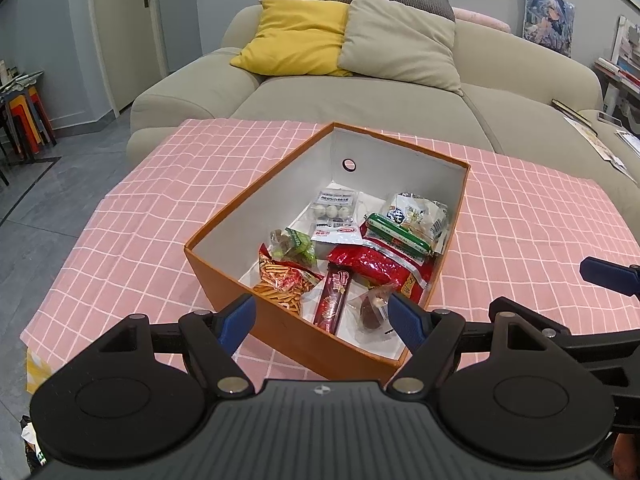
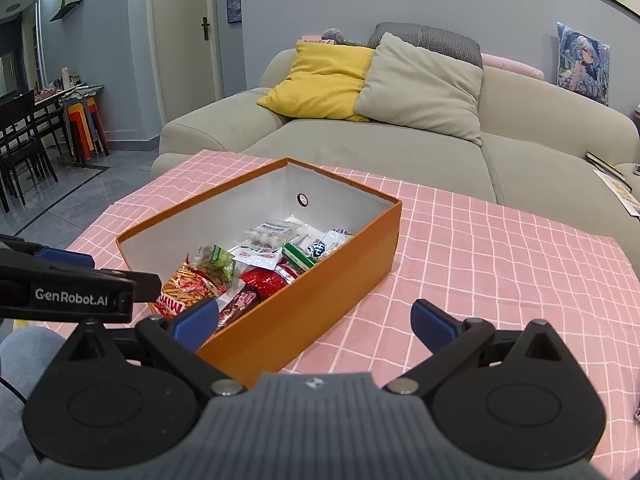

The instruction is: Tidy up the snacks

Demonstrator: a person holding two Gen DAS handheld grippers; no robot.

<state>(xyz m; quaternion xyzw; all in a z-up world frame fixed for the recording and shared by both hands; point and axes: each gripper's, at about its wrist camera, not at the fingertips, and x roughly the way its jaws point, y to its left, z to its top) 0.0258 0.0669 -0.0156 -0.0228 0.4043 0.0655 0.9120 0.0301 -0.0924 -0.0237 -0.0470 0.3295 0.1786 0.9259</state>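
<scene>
- Rectangular orange cardboard box [image 1: 280, 332], white inside, holds crinkly snack packets [image 1: 376, 264]
- Pink checked cloth [image 2: 500, 256] covers bench
- Left gripper [image 1: 320, 316] and right gripper [image 2: 316, 320]: jaws released, empty

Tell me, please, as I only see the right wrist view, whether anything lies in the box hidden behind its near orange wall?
Observer: Yes. A dark brown snack in clear wrap lies in the near corner of the orange box, beside the dark red biscuit tube.
Operator: Thank you. Are the left tongs holding anything?
Observer: No. The left tongs are open and empty, poised over the box's near edge.
Operator: And what does the green sausage stick rest on?
Observer: The green sausage stick lies across the red foil bag and the white printed bag, near the right wall.
</scene>
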